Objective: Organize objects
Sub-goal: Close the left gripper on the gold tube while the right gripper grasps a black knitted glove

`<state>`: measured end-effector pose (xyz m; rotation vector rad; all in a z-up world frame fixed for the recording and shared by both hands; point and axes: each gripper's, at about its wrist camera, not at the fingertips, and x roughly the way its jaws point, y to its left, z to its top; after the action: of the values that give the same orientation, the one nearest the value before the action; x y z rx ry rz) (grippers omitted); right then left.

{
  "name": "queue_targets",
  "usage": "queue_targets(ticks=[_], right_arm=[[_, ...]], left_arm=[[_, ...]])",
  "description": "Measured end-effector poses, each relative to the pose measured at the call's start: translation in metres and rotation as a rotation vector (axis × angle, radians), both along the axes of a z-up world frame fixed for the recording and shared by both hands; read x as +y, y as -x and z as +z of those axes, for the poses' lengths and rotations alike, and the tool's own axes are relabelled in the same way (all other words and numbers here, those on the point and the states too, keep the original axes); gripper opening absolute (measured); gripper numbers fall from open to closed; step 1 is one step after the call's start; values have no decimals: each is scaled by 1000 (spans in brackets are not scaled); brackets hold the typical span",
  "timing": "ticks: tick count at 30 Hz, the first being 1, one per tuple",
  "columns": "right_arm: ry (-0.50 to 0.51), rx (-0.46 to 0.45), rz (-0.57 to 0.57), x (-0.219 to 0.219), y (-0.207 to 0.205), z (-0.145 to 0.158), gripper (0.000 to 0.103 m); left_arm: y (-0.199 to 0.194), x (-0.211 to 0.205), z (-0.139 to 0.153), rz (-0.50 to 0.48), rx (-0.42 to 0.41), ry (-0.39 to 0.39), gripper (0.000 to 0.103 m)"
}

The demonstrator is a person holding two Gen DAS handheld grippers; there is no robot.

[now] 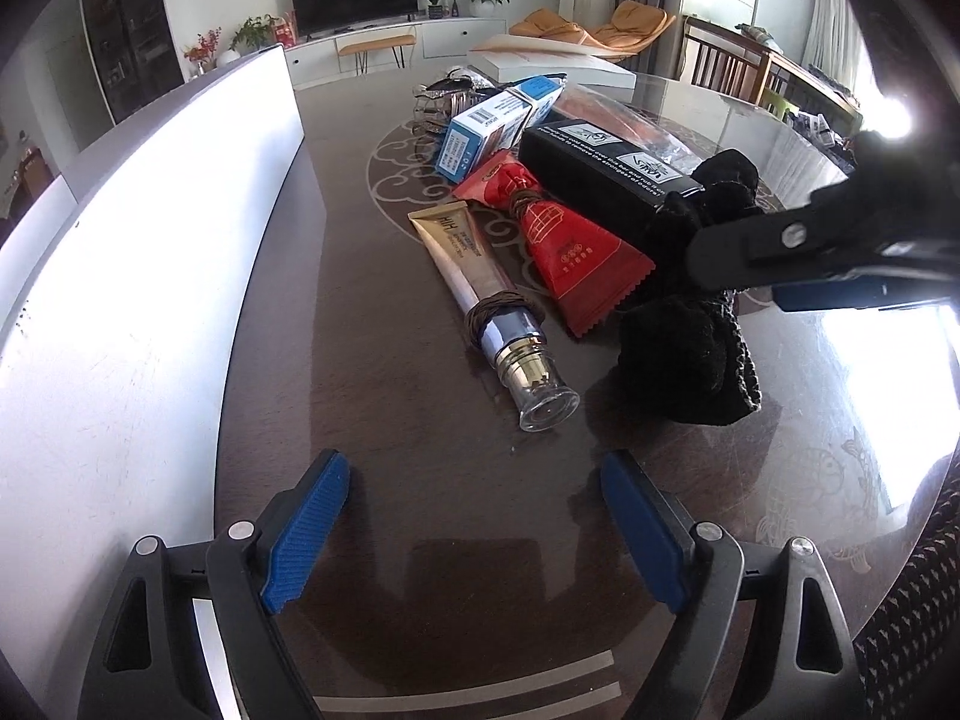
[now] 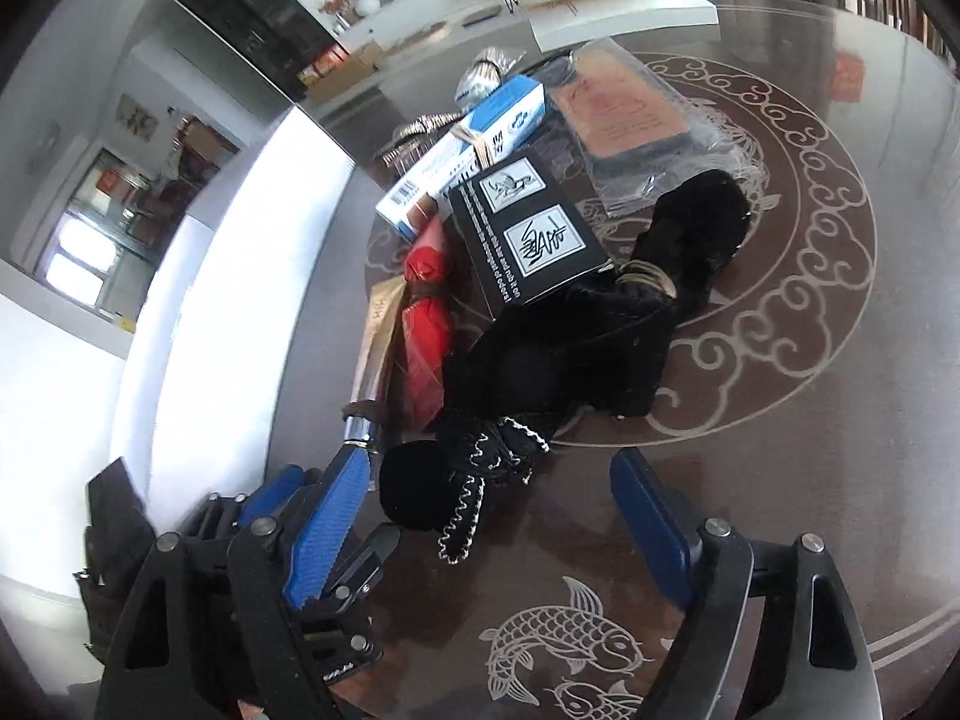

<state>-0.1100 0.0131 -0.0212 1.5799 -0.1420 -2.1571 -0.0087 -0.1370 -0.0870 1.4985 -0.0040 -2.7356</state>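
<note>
A pile lies on the dark glass-topped table [image 1: 372, 360]: a gold tube with a clear cap [image 1: 480, 294], a red sachet [image 1: 564, 246], a black box [image 1: 606, 171], a blue and white box [image 1: 486, 132] and a black knitted bundle [image 1: 690, 354]. My left gripper [image 1: 474, 480] stands open over bare table just short of the tube's cap. One finger [image 1: 774, 243] of the right gripper reaches in from the right over the bundle. In the right wrist view my right gripper [image 2: 492, 492] is open, with the end of the black knitted bundle [image 2: 432, 486] between its fingers, near the left pad and apart from the right one.
A tall white panel [image 1: 150, 240] runs along the left side of the table. A flat white box [image 1: 558, 66] lies at the far end, with a clear packet holding an orange card [image 2: 624, 114] and silvery items [image 1: 450, 96] near it. A patterned chair back [image 1: 918, 600] shows at the lower right.
</note>
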Motion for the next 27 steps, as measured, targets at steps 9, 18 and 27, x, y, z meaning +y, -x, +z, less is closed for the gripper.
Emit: queue_targets(ticks=[9, 18, 27], right_arm=[[-10, 26, 33, 24, -26, -11, 44], [-125, 56, 33, 84, -64, -10, 45], [-95, 22, -10, 86, -56, -18, 74]], left_arm=[[1, 9, 9, -61, 57, -31, 9], [-25, 11, 22, -91, 117, -100, 9], [22, -15, 23, 25, 73, -205, 61]])
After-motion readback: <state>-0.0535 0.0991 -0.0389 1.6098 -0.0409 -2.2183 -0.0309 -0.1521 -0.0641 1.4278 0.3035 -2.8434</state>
